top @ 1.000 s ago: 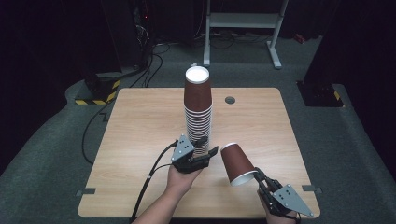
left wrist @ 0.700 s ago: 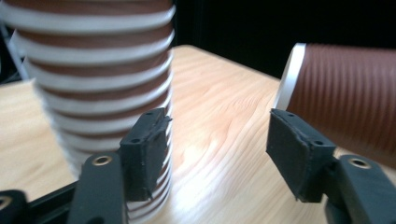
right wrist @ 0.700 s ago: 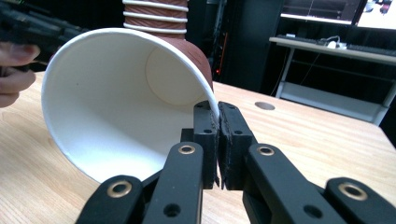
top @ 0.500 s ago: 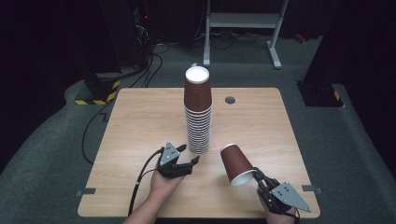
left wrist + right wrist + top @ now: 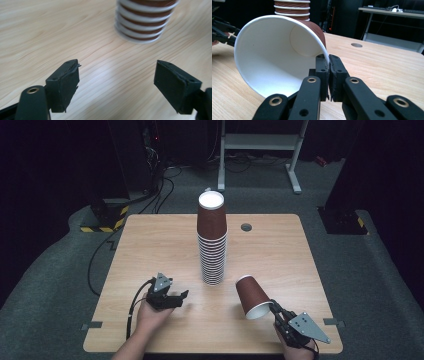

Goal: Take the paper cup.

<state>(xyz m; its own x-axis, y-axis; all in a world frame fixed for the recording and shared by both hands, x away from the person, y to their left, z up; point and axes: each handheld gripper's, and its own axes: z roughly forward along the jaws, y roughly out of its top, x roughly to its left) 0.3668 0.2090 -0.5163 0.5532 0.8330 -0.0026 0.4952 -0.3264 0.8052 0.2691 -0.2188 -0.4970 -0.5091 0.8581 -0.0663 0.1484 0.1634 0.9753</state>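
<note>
- Brown paper with a white lining: the single cup in my right hand-held gripper lies tilted, its long axis slanting from the closed base, up and towards the far side of the counter, down to the open mouth, which faces me and the near right corner.
- In the right gripper view the cup's white inside gapes straight at the camera, and my right hand-held gripper's jaws are pressed together on its rim at the mouth's right edge.
- That cup sits just right of and nearer to me than the stack of cups; whether it rests on the wood or hangs just above it I cannot quite tell.
- The stack stands upright at the counter's middle, bases up, its long axis vertical. There is one stack; I count roughly a dozen white rims, though the lower ones blur together.
- My left hand-held gripper is low over the counter, left of the stack's foot. Its jaws have just been opening and stand apart with nothing between them.
- In the left gripper view the stack's bottom rims lie beyond my left hand-held gripper, well clear of the pads.
- One loose cup, one stack, two hand-held grippers.
</note>
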